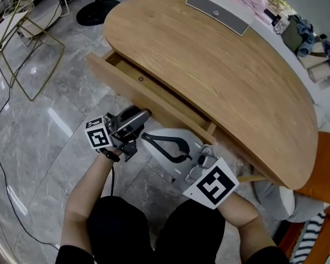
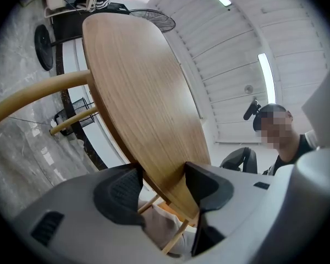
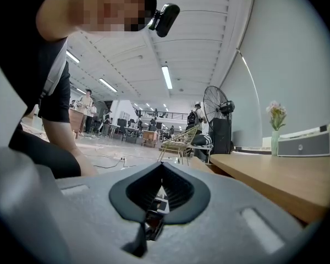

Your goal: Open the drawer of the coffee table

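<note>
I see the drawer pulled partly out from under the wooden bench, slanting across the centre-left of the head view; the narrow strip of its inside that shows is bare wood. My left claw sits released just below the drawer front, pads apart, while my right claw, at lower centre, is clenched with its tips together. A grey speaker stands on the bench near the top edge
</note>
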`<state>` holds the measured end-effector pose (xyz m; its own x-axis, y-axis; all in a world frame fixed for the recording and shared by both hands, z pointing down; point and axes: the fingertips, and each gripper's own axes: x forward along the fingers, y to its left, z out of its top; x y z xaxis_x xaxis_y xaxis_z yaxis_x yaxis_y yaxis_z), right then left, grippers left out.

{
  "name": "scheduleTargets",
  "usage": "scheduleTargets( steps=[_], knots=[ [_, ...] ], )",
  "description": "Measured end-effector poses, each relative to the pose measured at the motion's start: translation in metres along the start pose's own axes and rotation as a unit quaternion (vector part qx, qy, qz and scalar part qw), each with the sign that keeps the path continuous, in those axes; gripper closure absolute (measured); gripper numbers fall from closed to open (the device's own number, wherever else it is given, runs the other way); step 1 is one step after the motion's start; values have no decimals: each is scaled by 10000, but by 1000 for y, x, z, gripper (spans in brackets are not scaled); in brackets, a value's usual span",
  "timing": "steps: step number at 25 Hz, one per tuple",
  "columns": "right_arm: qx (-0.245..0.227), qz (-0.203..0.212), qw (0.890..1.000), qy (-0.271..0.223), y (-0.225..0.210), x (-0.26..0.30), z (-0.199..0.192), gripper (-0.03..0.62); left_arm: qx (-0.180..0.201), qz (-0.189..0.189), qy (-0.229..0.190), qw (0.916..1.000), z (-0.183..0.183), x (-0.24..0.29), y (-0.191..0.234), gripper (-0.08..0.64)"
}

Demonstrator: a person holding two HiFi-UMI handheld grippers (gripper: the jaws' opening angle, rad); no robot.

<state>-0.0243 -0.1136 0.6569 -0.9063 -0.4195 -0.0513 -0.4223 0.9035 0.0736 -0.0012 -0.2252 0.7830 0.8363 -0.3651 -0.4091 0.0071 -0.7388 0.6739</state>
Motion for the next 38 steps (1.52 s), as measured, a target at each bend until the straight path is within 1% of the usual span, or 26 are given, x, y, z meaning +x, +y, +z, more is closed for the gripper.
scheduleTargets(
  steps=[5, 10, 24, 30, 35, 37, 38],
  knots=[
    [7, 135, 9998, -173, 10, 7, 11, 588, -12, 66, 22, 10000, -3, -8, -5, 331],
    [15, 327, 9994, -109, 26, 10, 11, 588, -6, 8, 82, 10000, -5, -16, -10, 333],
    [161, 475, 9982, -341, 34, 15, 28, 588, -75, 13, 130, 9999, -11, -24, -12, 329],
    [223, 459, 9980, -367, 31, 20, 29, 588, 17, 25, 145, 9999, -10, -24, -12, 318],
    [284, 391, 9978, -451, 26, 28, 29, 588, 165, 177, 300, 9993, -9, -29, -10, 313],
    [308, 399, 9974, -523, 25, 33, 31, 588, 160, 334, 222, 9991, -3, -39, -7, 313],
    [321, 409, 9971, -560, 24, 36, 31, 588, 184, 478, 143, 9986, 2, -46, -4, 313]
  ],
)
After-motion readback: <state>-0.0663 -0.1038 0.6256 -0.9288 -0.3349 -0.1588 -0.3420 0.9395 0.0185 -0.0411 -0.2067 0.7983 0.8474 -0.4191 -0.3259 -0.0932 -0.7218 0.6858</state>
